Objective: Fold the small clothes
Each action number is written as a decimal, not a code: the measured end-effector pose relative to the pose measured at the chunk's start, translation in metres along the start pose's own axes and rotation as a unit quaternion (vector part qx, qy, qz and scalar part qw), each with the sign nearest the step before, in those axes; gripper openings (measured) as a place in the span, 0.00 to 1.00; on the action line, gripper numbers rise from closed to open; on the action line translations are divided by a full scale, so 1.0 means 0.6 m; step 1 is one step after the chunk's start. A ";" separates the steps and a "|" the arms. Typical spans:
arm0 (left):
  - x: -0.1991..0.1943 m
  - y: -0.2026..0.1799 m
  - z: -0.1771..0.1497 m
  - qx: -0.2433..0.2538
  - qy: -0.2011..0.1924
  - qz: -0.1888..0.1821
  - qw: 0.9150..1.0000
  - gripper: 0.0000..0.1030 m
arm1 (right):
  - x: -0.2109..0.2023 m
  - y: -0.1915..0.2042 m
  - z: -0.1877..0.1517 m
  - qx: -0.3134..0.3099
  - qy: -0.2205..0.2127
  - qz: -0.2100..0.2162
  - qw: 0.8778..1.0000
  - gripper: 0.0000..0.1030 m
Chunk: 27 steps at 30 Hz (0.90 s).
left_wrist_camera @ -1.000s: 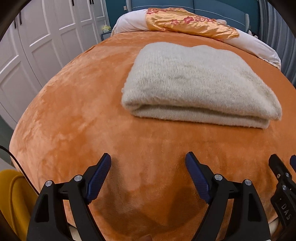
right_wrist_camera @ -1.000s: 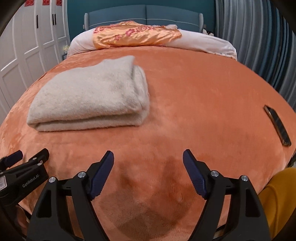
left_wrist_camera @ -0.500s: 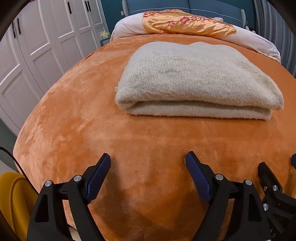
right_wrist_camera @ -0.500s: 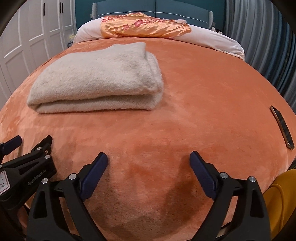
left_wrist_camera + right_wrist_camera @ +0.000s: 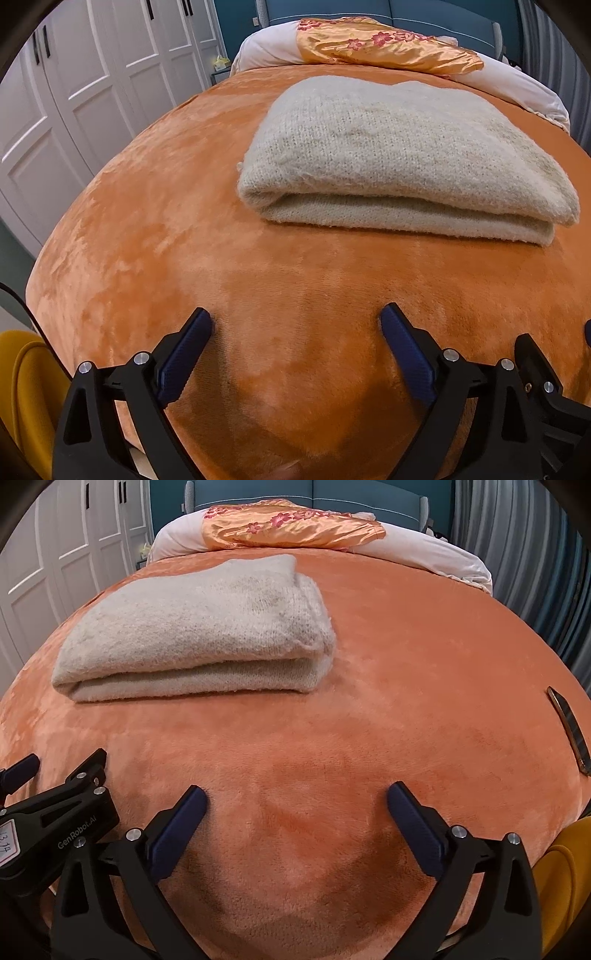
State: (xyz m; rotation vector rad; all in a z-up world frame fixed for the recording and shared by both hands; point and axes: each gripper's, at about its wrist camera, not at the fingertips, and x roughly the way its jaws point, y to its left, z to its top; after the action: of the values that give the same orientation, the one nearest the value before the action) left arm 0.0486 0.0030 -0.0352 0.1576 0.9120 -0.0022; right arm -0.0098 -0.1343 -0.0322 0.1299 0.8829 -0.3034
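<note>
One cream knit sweater [image 5: 402, 155], already folded into a thick rectangle, sitting mid-bed on the orange plush blanket [image 5: 155, 236], well short of the pillows [image 5: 436, 555]. Looks soft and fluffy, probably light, definitely floppy: would sag and unfold if lifted by one corner. Fuzzy surface, so likely grippy rather than slippery, nothing fragile about it. Best bet for a hold: the near folded edge, pinching all layers together, one gripper toward each end so the stack stays flat.

Left gripper [image 5: 295, 325] hanging just over bare blanket, jaws opening, nothing between them. Same deal for the right gripper [image 5: 295, 799]: jaws opening wide, only blanket underneath. Both close side by side, near the foot of the bed, apart from the sweater.

Plenty of open blanket all around, especially to the right. Only thing to mind there: a dark phone [image 5: 567, 727] lying near the right edge. Wardrobe doors [image 5: 92, 85] off to the left, clear of the bed. Soft blanket underneath may bunch up if fingertips dig in.
</note>
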 end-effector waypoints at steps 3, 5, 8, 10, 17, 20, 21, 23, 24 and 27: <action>0.002 0.001 0.001 -0.002 0.000 0.001 1.000 0.89 | 0.002 -0.003 0.001 0.001 0.000 0.002 1.000 0.95; 0.003 0.001 0.001 -0.003 -0.001 0.002 1.000 0.89 | 0.003 -0.004 0.001 0.001 0.001 0.003 1.000 0.95; 0.004 0.001 0.001 -0.003 -0.002 0.004 1.000 0.89 | 0.004 -0.007 0.002 0.001 0.001 0.004 1.000 0.96; 0.005 0.001 0.001 -0.003 -0.002 0.003 1.000 0.89 | 0.004 -0.007 0.002 0.001 0.000 0.004 1.000 0.96; 0.005 0.000 0.001 -0.004 -0.002 0.003 1.000 0.89 | 0.005 -0.007 0.002 0.001 0.000 0.004 1.000 0.96; 0.004 0.000 0.000 -0.005 -0.003 0.003 1.000 0.89 | 0.005 -0.007 0.002 0.001 0.000 0.004 1.000 0.96; 0.005 0.000 0.000 -0.005 -0.003 0.003 1.000 0.89 | 0.005 -0.007 0.002 0.001 0.000 0.004 1.000 0.96; 0.005 0.000 0.000 -0.005 -0.003 0.003 1.000 0.89 | 0.005 -0.007 0.002 0.001 0.000 0.004 1.000 0.96; 0.005 0.000 0.000 -0.005 -0.003 0.003 1.000 0.89 | 0.005 -0.007 0.002 0.001 0.000 0.004 1.000 0.96; 0.005 0.000 0.000 -0.006 -0.003 0.004 1.000 0.89 | 0.005 -0.007 0.002 0.001 0.000 0.004 1.000 0.96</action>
State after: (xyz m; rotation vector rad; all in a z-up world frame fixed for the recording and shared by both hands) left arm 0.0505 0.0033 -0.0372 0.1504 0.9050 0.0094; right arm -0.0087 -0.1391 -0.0338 0.1345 0.8826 -0.2964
